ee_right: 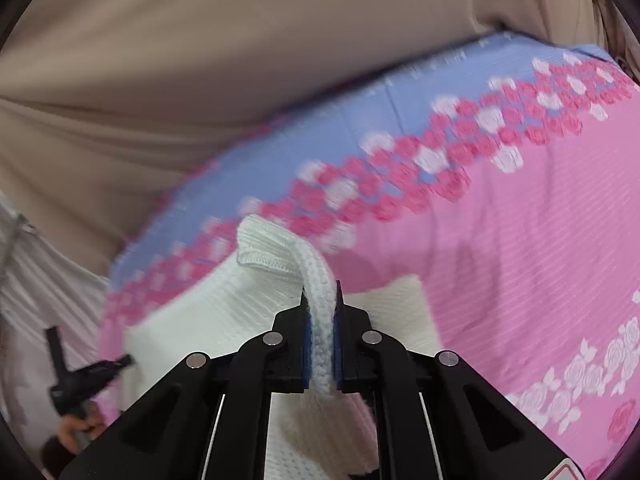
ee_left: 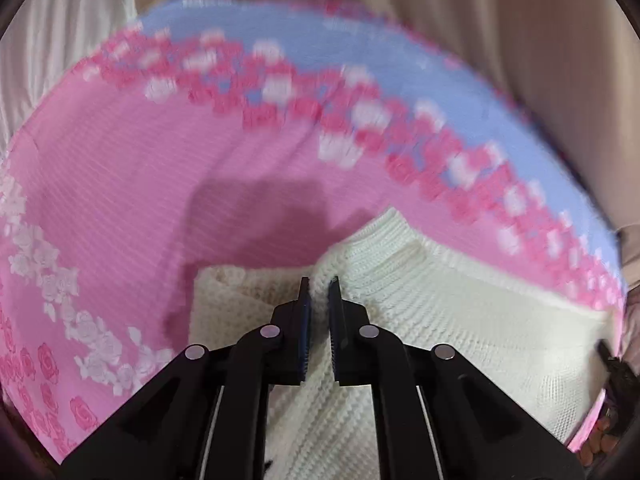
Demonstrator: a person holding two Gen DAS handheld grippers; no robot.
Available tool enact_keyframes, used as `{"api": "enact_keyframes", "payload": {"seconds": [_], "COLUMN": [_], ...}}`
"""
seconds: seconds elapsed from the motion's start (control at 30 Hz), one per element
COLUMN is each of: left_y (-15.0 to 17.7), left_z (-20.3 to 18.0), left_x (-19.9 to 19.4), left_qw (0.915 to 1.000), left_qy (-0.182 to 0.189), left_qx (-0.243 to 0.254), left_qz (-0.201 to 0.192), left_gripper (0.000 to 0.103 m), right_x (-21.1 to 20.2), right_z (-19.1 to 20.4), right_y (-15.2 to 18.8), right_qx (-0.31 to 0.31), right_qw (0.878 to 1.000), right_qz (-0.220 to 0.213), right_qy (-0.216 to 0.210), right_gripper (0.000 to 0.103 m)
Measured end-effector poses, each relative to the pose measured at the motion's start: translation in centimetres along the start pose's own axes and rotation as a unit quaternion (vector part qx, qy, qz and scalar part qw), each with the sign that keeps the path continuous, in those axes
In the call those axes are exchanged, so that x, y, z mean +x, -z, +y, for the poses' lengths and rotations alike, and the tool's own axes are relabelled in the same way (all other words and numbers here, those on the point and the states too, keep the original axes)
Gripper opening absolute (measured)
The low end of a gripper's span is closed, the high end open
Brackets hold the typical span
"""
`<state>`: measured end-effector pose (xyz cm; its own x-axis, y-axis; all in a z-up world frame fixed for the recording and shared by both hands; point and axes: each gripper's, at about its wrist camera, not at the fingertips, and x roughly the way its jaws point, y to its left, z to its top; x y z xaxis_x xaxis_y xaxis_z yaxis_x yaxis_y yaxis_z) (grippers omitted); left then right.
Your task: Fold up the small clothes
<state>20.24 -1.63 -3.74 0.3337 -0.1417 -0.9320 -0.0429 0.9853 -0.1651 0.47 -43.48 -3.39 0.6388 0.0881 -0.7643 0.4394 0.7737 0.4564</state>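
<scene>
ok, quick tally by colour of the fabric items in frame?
White/cream: 1, the knit garment, pinched by both the right tool and the left tool.
Pink and blue floral: 1, the bedspread under it.
Beige: 1, the curtain behind the bed.
Total: 3

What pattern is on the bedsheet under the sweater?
Pink bedsheet with rose bands and a blue edge; clearest in the right wrist view.

We have the left black two-finger hand-held gripper (ee_left: 319,290) nearly closed, fingers pinching. Our right black hand-held gripper (ee_right: 320,294) is clamped, fingers pointing forward, slightly up.
</scene>
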Motion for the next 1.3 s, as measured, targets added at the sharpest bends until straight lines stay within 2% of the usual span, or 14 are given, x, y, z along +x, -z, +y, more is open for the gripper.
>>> {"api": "enact_keyframes", "payload": {"seconds": [0.07,0.17,0.23,0.33,0.4,0.57,0.7,0.77,0.8,0.83,0.97,1.07,1.23,1.3], "left_y": [0.2,0.8,2.4,6.3,10.4,18.0,17.0,15.5,15.1,14.4,14.2,16.8,23.1,24.4], "left_z": [-0.1,1.0,2.8,5.6,7.9,11.4,8.8,6.9,6.4,5.8,5.6,7.6,10.4,10.4], "left_x": [0.3,-1.9,-4.5,-7.2,-7.9,-5.9,-5.6,-4.8,-4.6,-4.6,-8.3,-9.9,-7.5,-7.6], "left_qw": [0.9999,0.999,0.9961,0.9939,0.9937,0.9806,0.9811,0.9838,0.9849,0.985,0.989,0.9889,0.9863,0.9888], "left_qy": [-0.006,0.029,0.046,0.058,0.052,0.071,0.085,0.094,0.095,0.105,0.108,0.112,0.082,0.083], "left_qx": [0.004,-0.033,-0.067,-0.079,-0.093,-0.179,-0.173,-0.148,-0.137,-0.125,-0.099,-0.089,-0.089,-0.087], "left_qz": [-0.008,-0.006,-0.034,-0.051,-0.036,0.036,0.017,0.036,0.047,0.056,0.02,0.039,0.112,0.089], "left_gripper": [0.01,0.033,0.07,0.08,0.085,0.085,0.085,0.064,0.038,0.028,0.023,0.021,0.021,0.022], "right_x": [5.0,3.1,0.3,-4.3,-6.4,-8.2,-7.5,-5.8,-4.9,-4.3,-6.9,-11.7,-14.8,-13.6], "right_z": [-1.7,-1.6,-1.7,-3.1,-4.7,-8.8,-7.4,-6.0,-5.3,-4.5,-3.2,-4.0,-8.0,-9.3], "right_y": [1.0,1.3,1.8,4.6,7.6,17.2,17.9,16.7,16.0,15.4,13.5,13.8,20.9,24.5], "right_qx": [0.005,0.03,0.043,0.048,0.044,0.103,0.102,0.101,0.096,0.086,0.069,0.07,0.069,0.072], "right_qw": [0.996,0.998,0.999,0.999,0.999,0.991,0.993,0.992,0.992,0.993,0.996,0.996,0.995,0.991], "right_qz": [0.084,0.054,0.029,0.005,0.015,0.085,0.066,0.065,0.067,0.069,0.032,0.004,0.065,0.106], "right_qy": [0.034,0.012,-0.002,0.006,0.023,0.007,-0.013,-0.042,-0.039,-0.03,-0.044,-0.049,0.007,0.032], "right_gripper": [0.005,0.017,0.031,0.067,0.067,0.068,0.071,0.069,0.057,0.02,0.013,0.013,0.013,0.014]}}
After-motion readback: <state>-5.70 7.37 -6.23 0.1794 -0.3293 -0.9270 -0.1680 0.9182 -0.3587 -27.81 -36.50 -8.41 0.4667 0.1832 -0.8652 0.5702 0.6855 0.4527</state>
